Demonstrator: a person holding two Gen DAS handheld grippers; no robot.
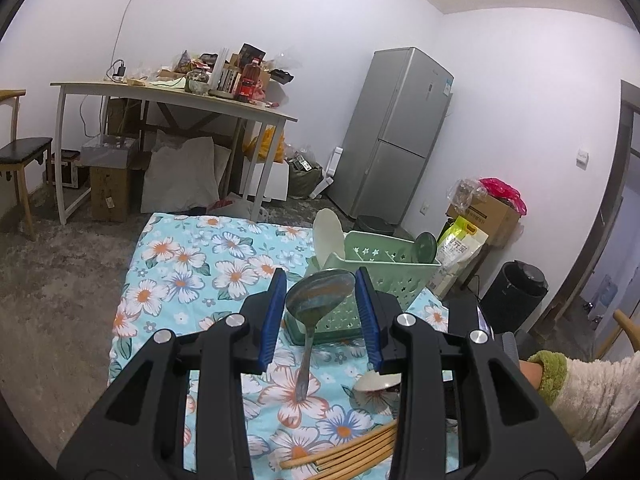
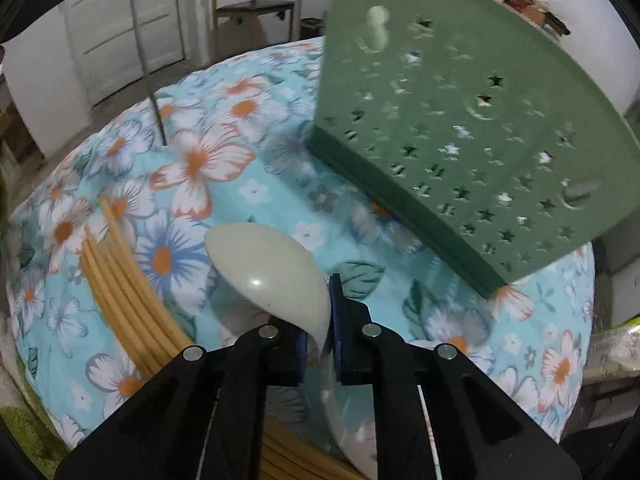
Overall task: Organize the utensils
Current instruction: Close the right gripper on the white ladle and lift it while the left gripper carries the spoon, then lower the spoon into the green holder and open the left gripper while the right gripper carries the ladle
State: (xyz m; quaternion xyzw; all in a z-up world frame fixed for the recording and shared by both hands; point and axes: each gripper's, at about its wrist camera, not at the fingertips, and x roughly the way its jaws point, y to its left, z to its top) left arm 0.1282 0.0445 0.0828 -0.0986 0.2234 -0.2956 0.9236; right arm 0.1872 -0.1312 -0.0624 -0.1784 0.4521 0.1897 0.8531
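My left gripper (image 1: 320, 282) is shut on the bowl of a metal spoon (image 1: 316, 300), and the handle hangs down over the floral cloth; in the right wrist view that handle (image 2: 154, 92) shows at upper left. My right gripper (image 2: 320, 320) points steeply down and is shut on a white ceramic spoon (image 2: 264, 272) near where bowl meets handle. A green perforated basket (image 1: 384, 276) (image 2: 460, 120) stands just beyond, holding a white paddle (image 1: 328, 236) and a dark green round utensil (image 1: 426, 246). Wooden chopsticks (image 1: 348, 452) (image 2: 120, 280) lie in a bundle on the cloth.
A floral ceramic bowl (image 1: 372, 400) sits by the chopsticks, under the right gripper. A person's fleecy sleeve (image 1: 580, 392) comes in from the right. Behind the cloth-covered table (image 1: 180, 264) are a cluttered desk (image 1: 180, 96), a fridge (image 1: 396, 132), boxes and a black bin (image 1: 514, 296).
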